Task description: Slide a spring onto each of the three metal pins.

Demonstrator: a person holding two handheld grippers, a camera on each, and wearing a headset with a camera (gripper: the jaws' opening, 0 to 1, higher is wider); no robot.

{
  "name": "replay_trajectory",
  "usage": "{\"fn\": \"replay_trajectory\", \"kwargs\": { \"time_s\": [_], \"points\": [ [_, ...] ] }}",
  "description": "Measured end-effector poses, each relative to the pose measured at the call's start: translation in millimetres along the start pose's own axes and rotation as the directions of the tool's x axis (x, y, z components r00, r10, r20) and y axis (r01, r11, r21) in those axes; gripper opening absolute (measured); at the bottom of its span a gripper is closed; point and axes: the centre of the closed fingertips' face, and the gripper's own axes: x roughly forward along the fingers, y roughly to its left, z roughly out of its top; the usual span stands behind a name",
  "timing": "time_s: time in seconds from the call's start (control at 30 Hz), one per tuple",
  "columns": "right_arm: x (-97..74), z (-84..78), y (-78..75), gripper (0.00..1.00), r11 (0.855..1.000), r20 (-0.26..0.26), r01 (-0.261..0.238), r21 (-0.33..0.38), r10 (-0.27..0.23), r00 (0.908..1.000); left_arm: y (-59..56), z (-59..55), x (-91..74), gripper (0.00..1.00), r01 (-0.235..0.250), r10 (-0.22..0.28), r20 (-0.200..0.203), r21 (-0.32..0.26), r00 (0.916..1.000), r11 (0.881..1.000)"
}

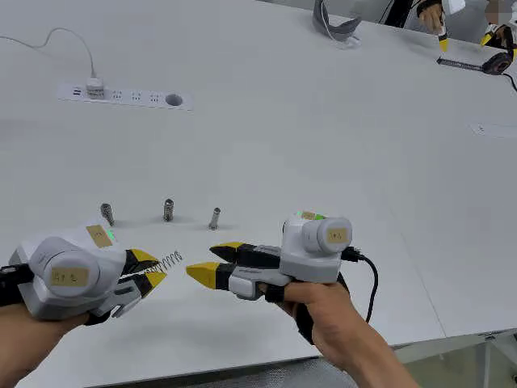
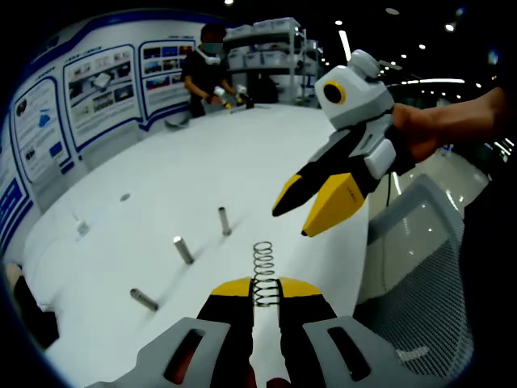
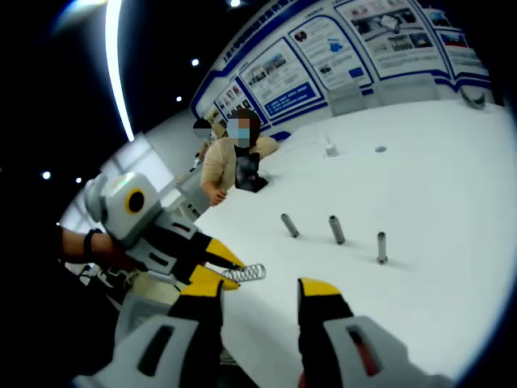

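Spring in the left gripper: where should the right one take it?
Probably take the spring by its free outer coils, which project past the tips of the left gripper. Bring the open right gripper in sideways, jaws across the coil axis; the near end is clamped.

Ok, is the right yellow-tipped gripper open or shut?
Open. The right yellow-tipped gripper has its two jaws spread apart with nothing between them; the left gripper holds the coiled metal spring.

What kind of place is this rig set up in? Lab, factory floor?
Looks like an indoor lab or demo hall: long white workbench with a power strip, poster boards along the wall, shelves of boxes behind.
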Motion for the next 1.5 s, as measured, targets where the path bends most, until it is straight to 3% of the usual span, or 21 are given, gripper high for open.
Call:
{"fn": "replay_trajectory", "kwargs": {
  "time_s": [0.4,0.7,0.97,1.3,1.5],
  "points": [
    [16.6,0.2,13.9,0.34,0.994,-0.007,-0.087,0.072,0.088,0.9961,-2.1,6.4,3.6,0.1,0.014,-0.014,0.013,0.014,0.9998,1.0],
    [21.3,0.4,15.5,0.31,0.991,-0.017,-0.101,0.086,0.103,0.9946,-4.6,7.5,3.9,0.1,0.023,-0.023,0.015,0.024,0.9996,0.999],
    [16.5,9.9,18.2,0.24,0.987,0.004,-0.125,0.097,0.125,0.9922,-5.1,7.7,5.6,0.1,0.032,-0.032,0.011,0.036,0.9994,0.999],
    [18.4,13.7,21.4,0.18,0.991,-0.041,-0.125,0.038,0.127,0.9911,-8.0,16.8,9.5,0.1,0.051,-0.053,0.024,0.057,0.9983,0.997],
    [16.1,19.8,19.7,0.12,0.991,-0.104,-0.116,-0.068,0.109,0.9886,-6.0,27.3,7.9,0.1,0.065,-0.068,0.036,0.08,0.997,0.995]
  ]
}}
